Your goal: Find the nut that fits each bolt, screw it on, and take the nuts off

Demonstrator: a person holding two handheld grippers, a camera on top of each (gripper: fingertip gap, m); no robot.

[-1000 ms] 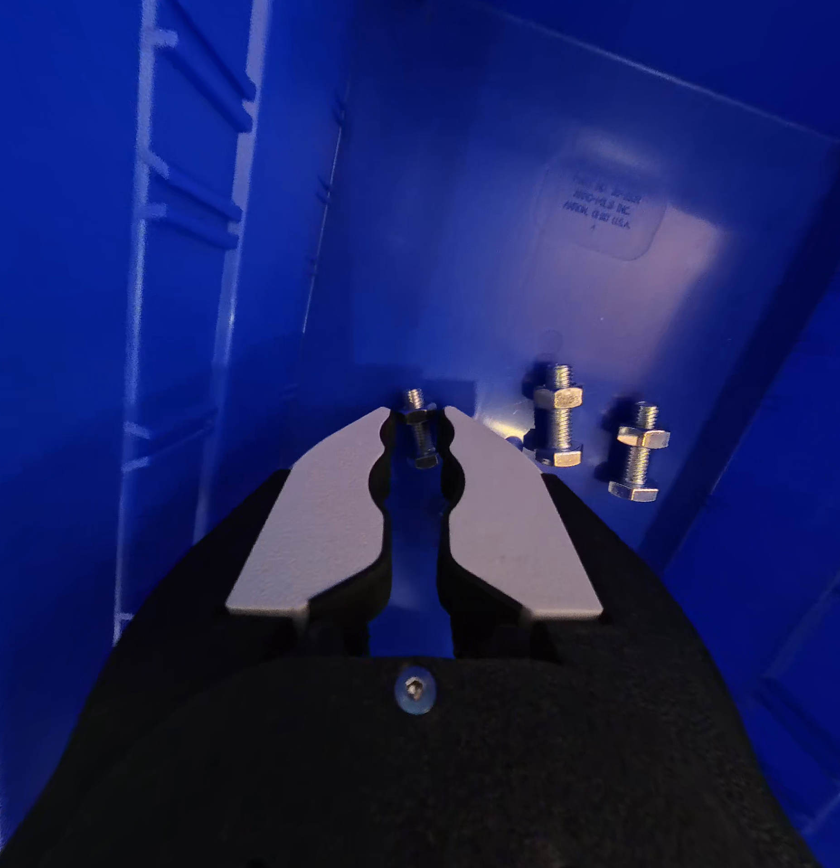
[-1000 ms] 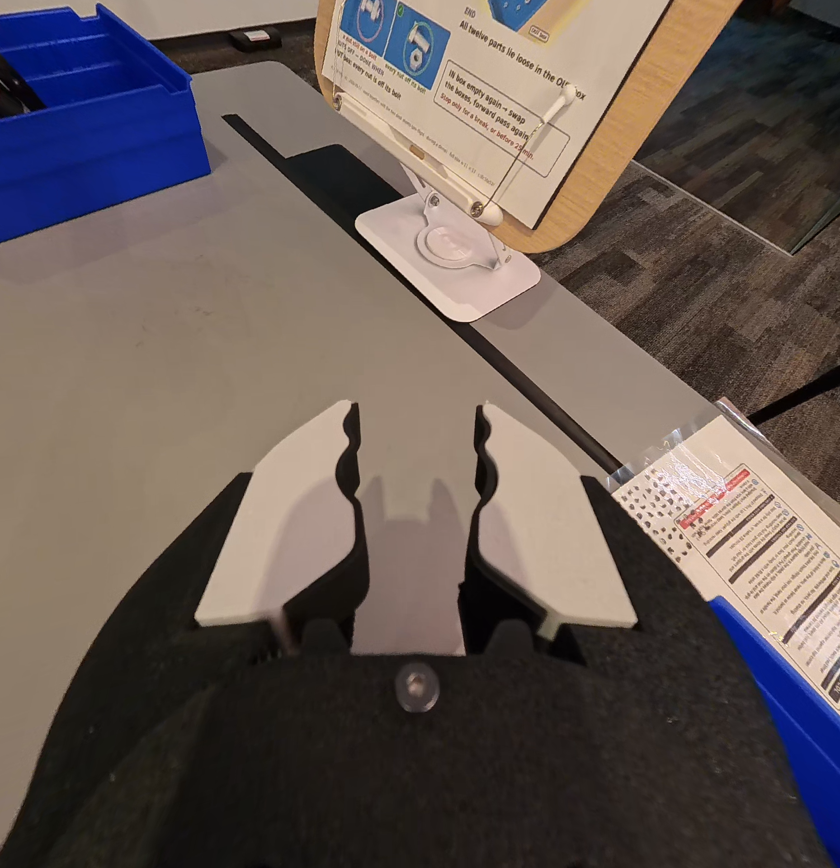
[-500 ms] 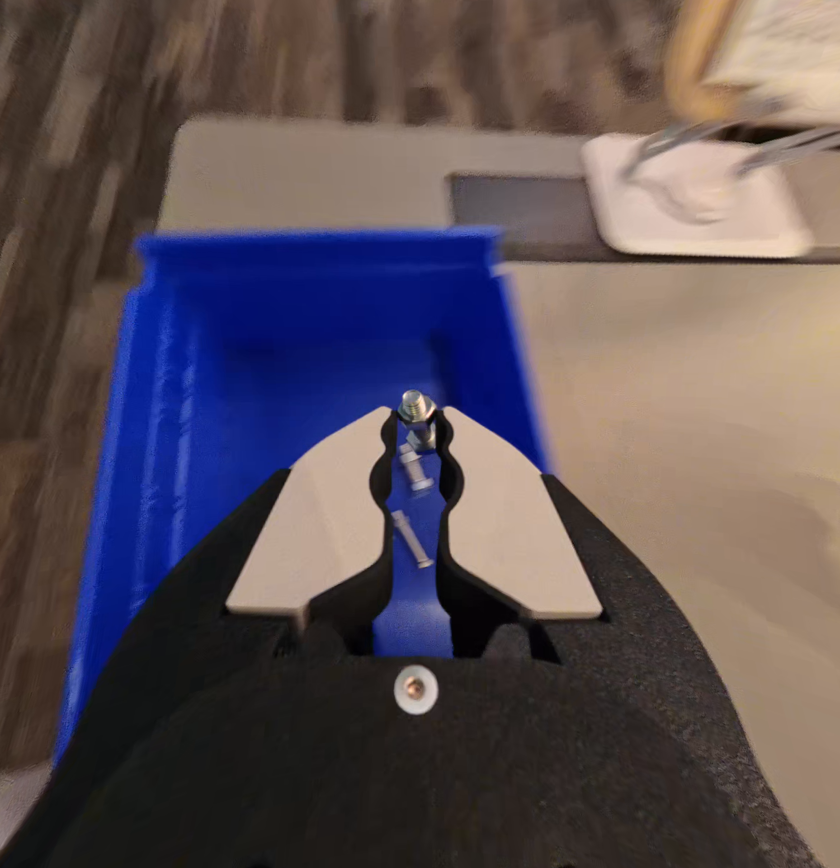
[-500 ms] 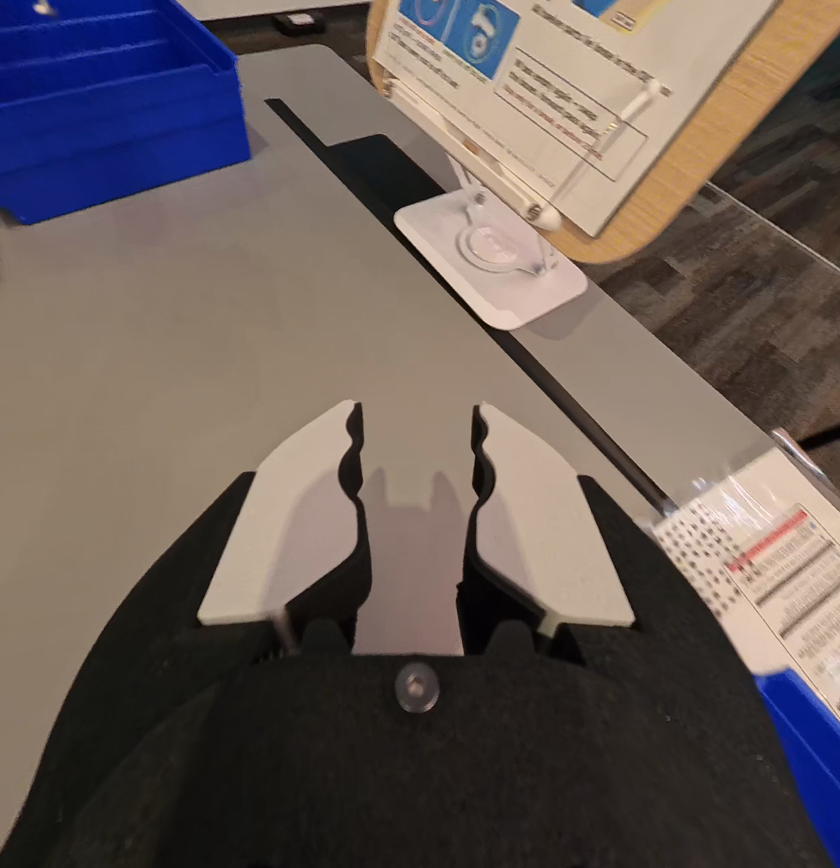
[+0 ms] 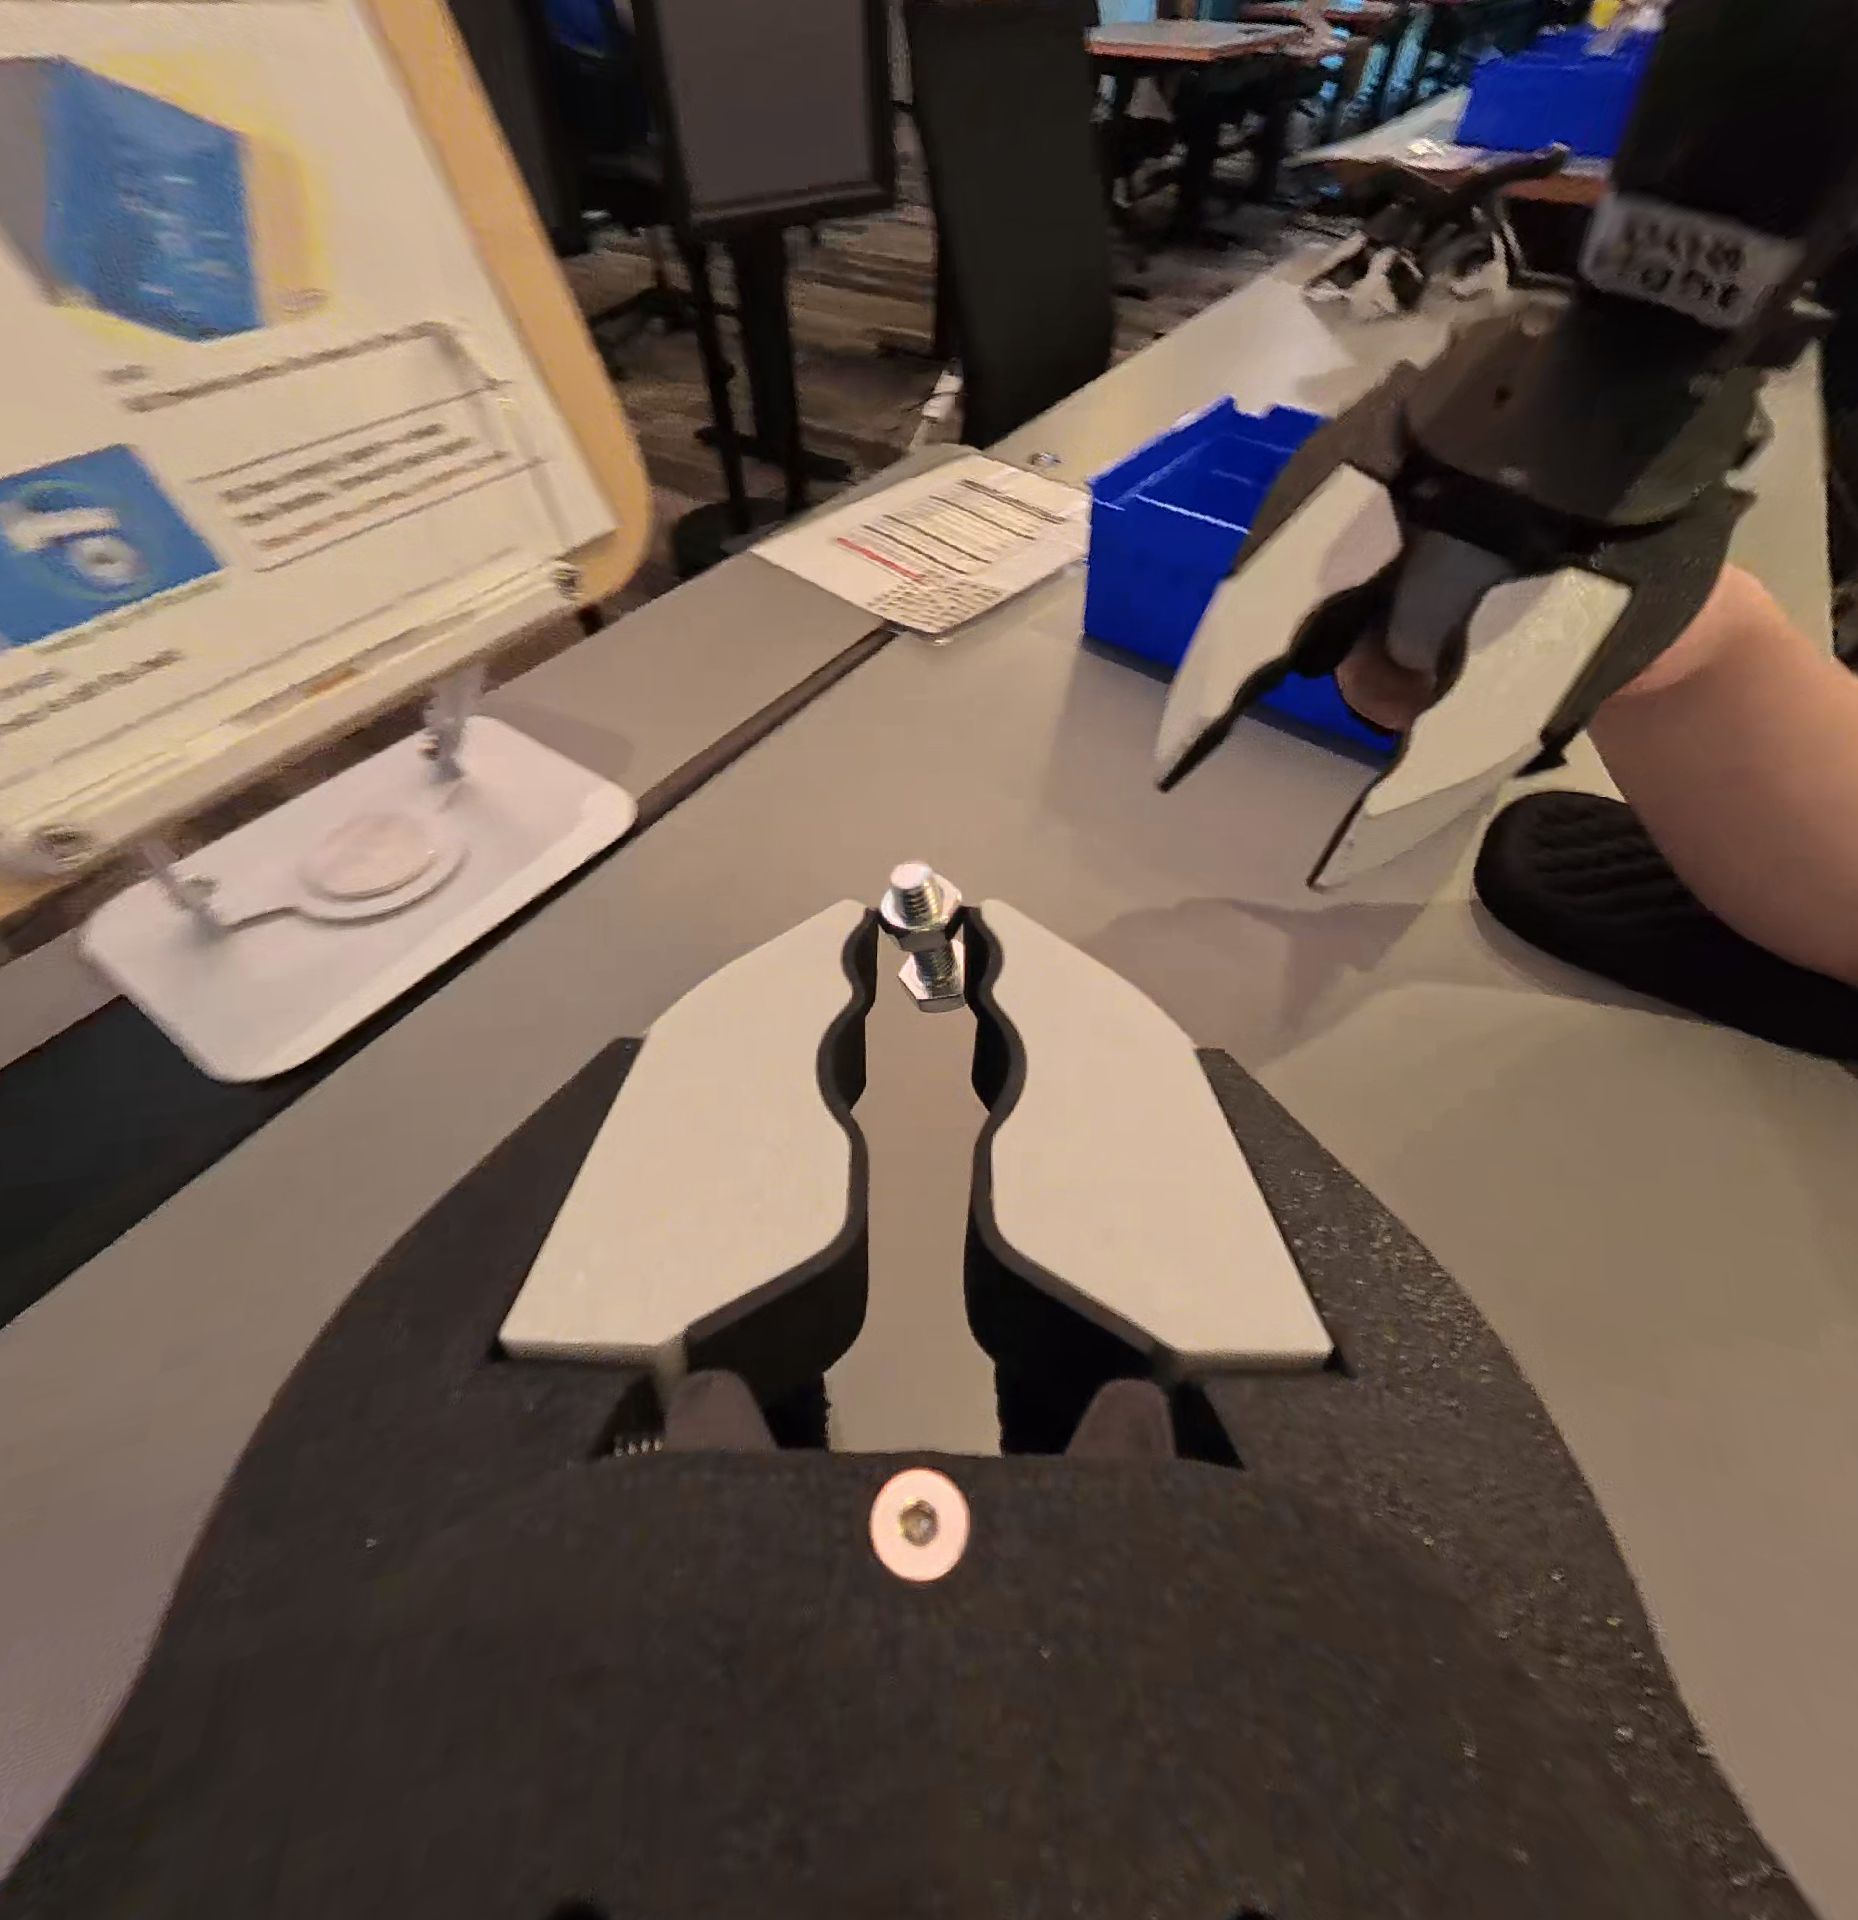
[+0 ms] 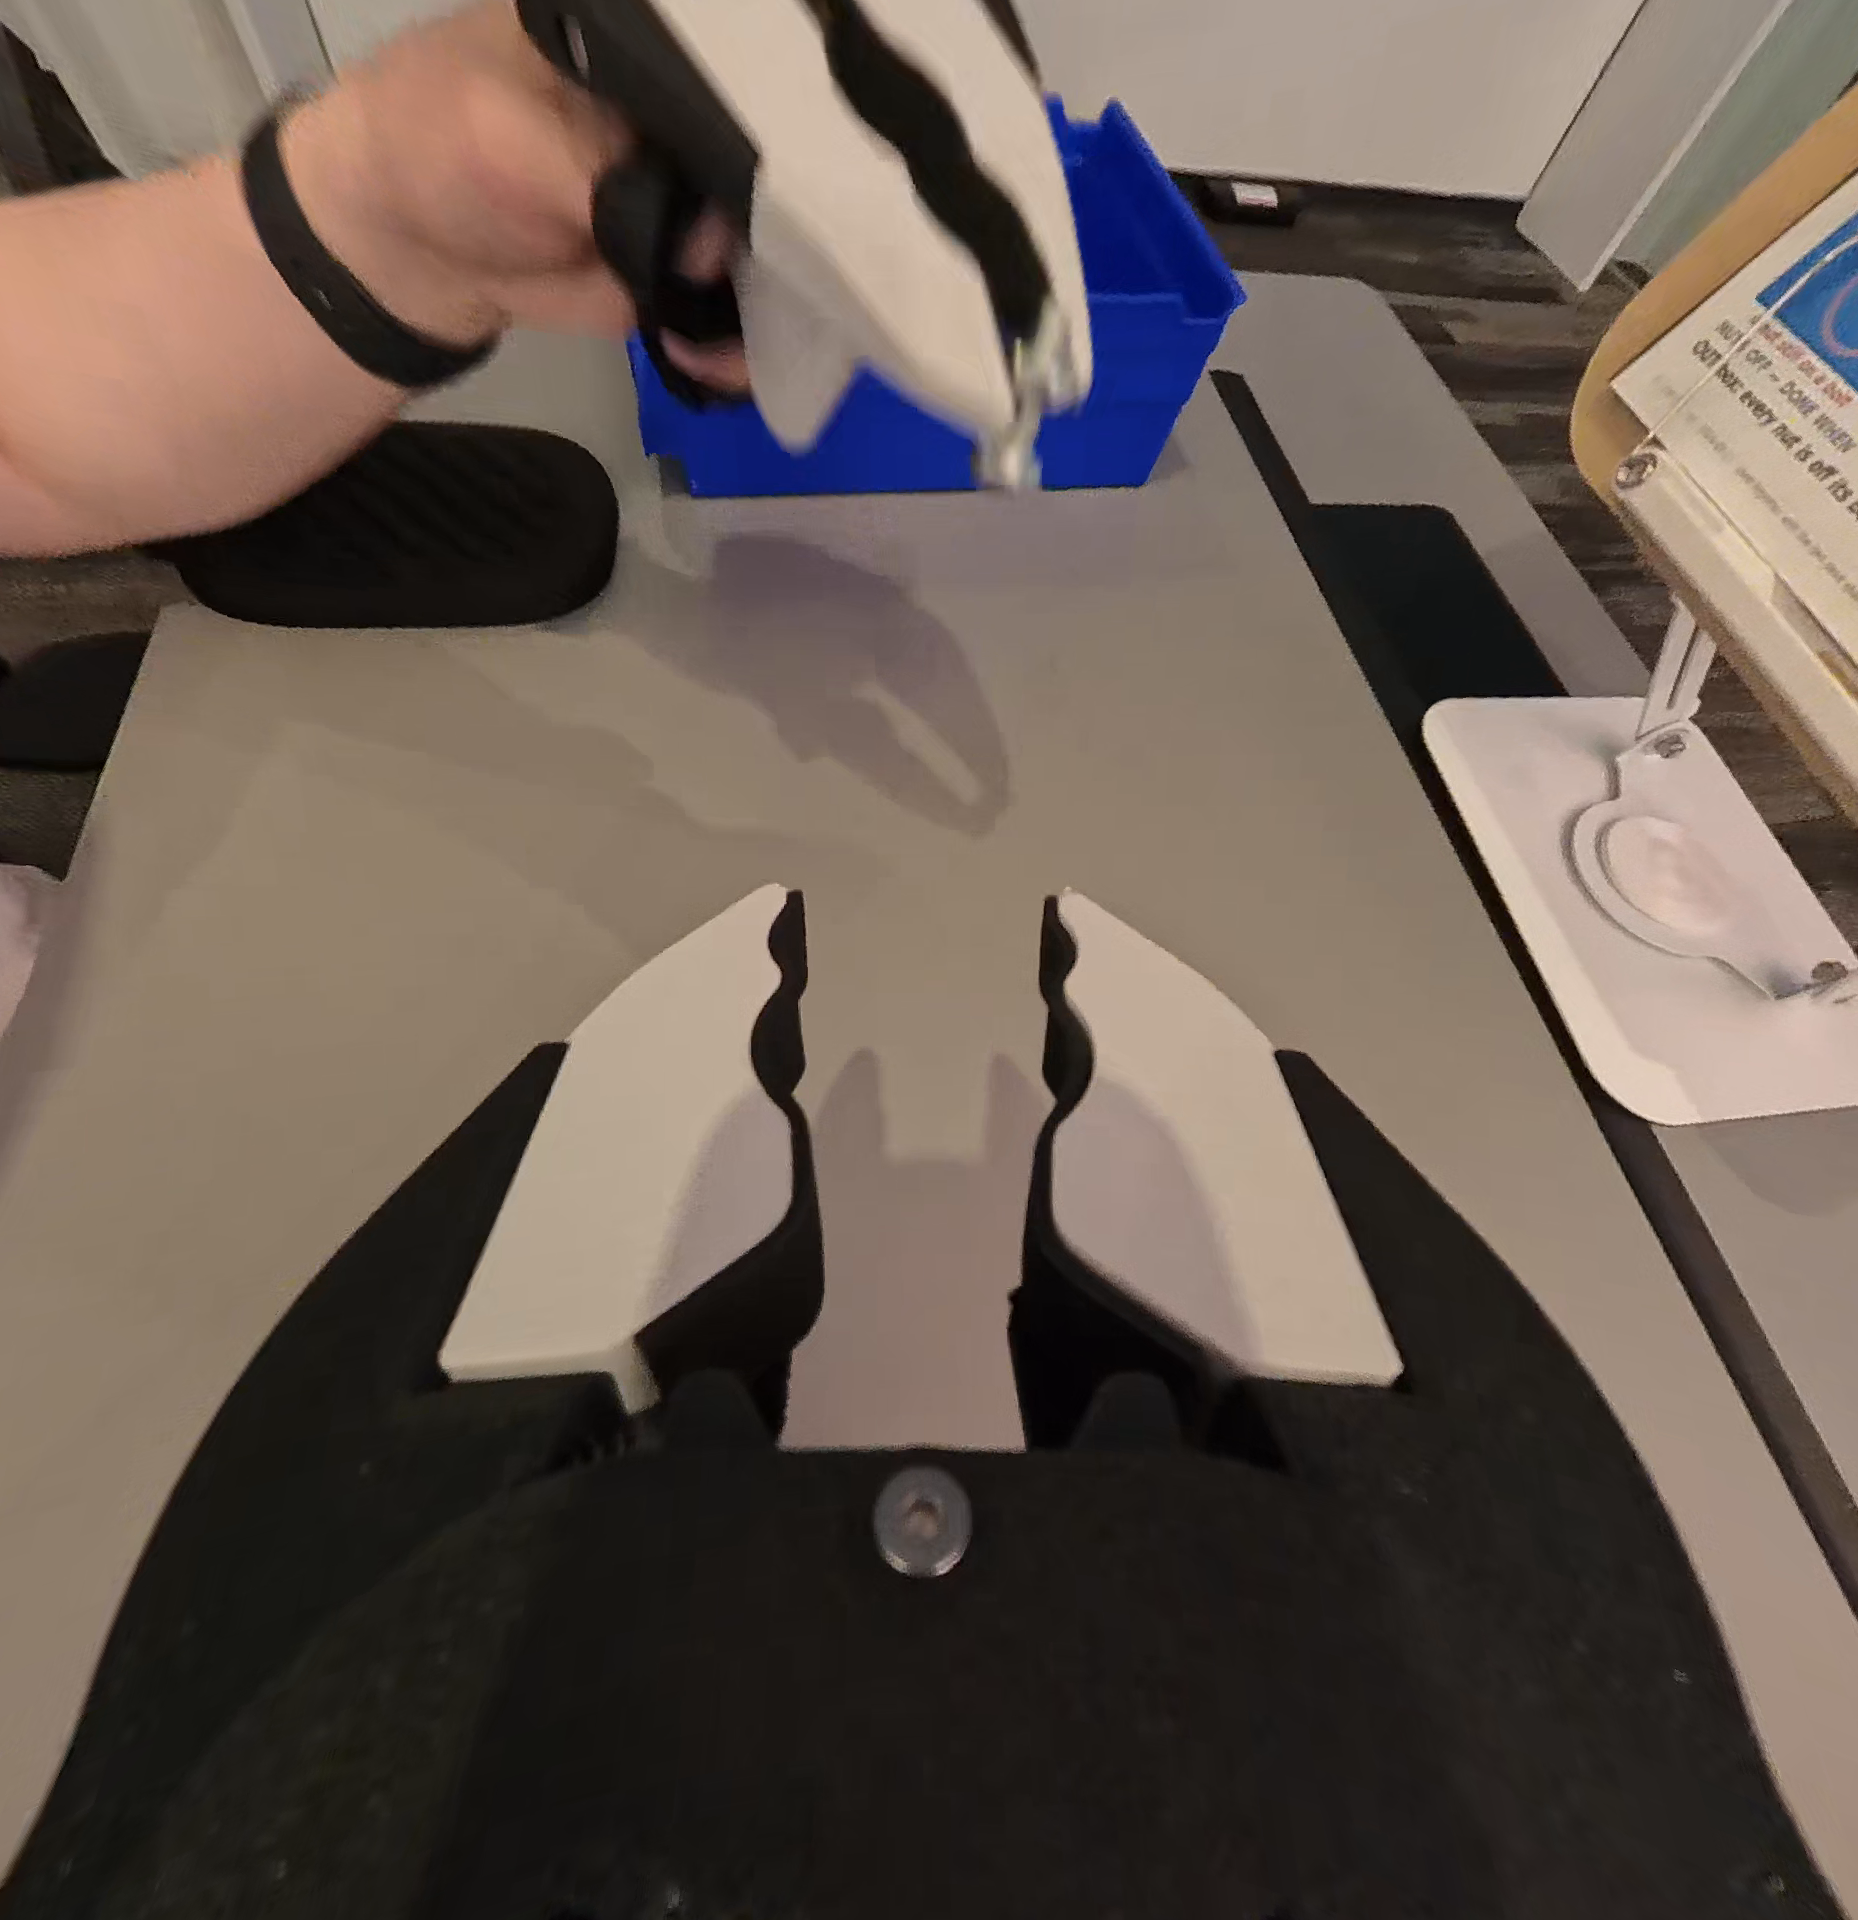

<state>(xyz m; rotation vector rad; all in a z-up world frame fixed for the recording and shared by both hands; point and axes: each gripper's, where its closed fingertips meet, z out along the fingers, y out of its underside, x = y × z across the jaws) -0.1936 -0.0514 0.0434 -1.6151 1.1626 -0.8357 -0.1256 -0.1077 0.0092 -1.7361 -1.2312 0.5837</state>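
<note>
Left wrist view shows the broad grey tabletop (image 5: 1008, 790) under everything, carrying a wooden-backed instruction board on a white stand (image 5: 364, 883), one printed sheet in a clear sleeve (image 5: 946, 540) and one blue plastic bin (image 5: 1185, 540). The right wrist view shows a second blue plastic bin (image 6: 1133, 312) at the tabletop's far end, so two bins are counted. Two grippers are present. The right gripper (image 6: 920, 909) hovers above the bare surface with its white fingers spread apart and empty. The left gripper (image 5: 923, 920) has its fingers closed on one small silver steel bolt with a hex nut threaded on it (image 5: 920, 940), held in the air over the tabletop, threaded end pointing away from the camera and head below. Only the very tips appear to pinch it. The likely risk: when the right gripper comes to turn the nut, the torque could spin or twist the bolt out of that shallow grip, dropping it onto the tabletop, where it may roll away.
</note>
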